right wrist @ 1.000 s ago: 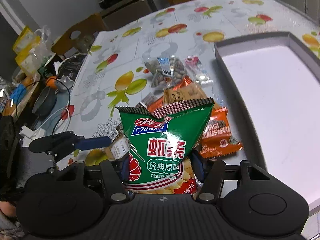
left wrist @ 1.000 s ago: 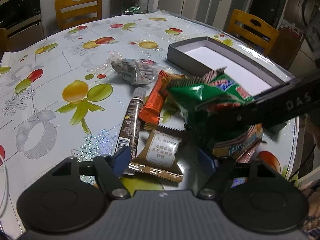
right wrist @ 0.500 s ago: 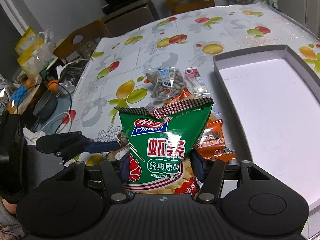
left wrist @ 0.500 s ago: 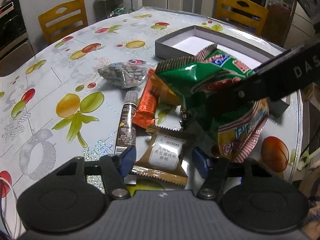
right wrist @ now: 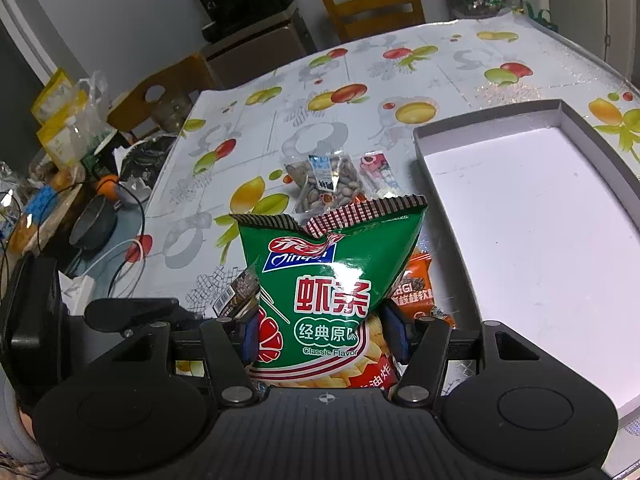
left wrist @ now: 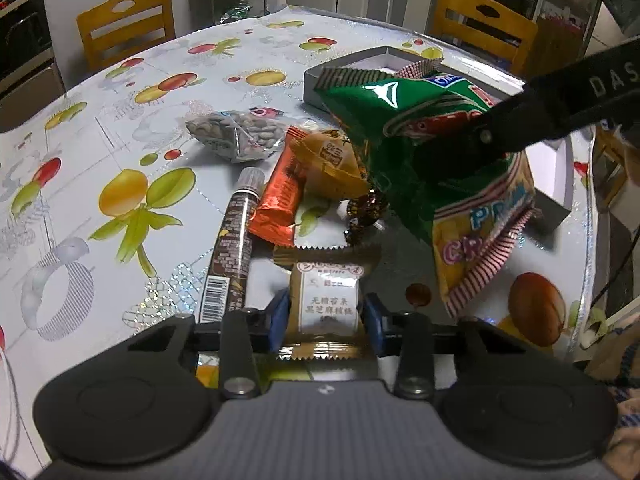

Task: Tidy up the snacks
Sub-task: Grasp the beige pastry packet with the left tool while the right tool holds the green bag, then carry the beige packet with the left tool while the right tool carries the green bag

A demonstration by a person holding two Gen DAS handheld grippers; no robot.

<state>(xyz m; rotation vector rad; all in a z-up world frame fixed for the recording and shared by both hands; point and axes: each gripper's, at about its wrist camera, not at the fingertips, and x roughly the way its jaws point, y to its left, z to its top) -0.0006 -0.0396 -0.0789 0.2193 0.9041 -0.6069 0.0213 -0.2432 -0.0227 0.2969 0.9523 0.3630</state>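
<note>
My right jaws [right wrist: 324, 338] are clamped on the lower part of a green shrimp-chip bag [right wrist: 332, 280], its blue pads pressing in from both sides; the bag stands upright and clear of the table, glossy, with a red-and-white checked crimped top edge, a blue logo, big red characters and a yellow band of printed chips at the bottom. My left jaws [left wrist: 326, 320] have closed around a small brown sesame-cake packet [left wrist: 326, 308] with a white label and serrated gold ends, a blue pad against each side of it; whether it is lifted off the table I cannot tell. From the left wrist view, at 11 o'clock just beyond that packet lies a dark brown tube-shaped snack [left wrist: 234, 248] with a barcode end toward me, and touching its far side an orange wrapper [left wrist: 280, 204] with a yellow-orange pillow pack [left wrist: 328, 160] resting on it. At 1 o'clock the green bag hangs in the right gripper, in front of the grey box. Farther on, at 11 o'clock, sits a clear bag of seeds [left wrist: 240, 136] on the fruit-patterned table [left wrist: 120, 128]. In the right wrist view the shallow grey box [right wrist: 520, 216] with a white floor lies at 1 o'clock, just beside the snack pile, with a small pink-and-white packet [right wrist: 378, 172] next to the seeds.
</note>
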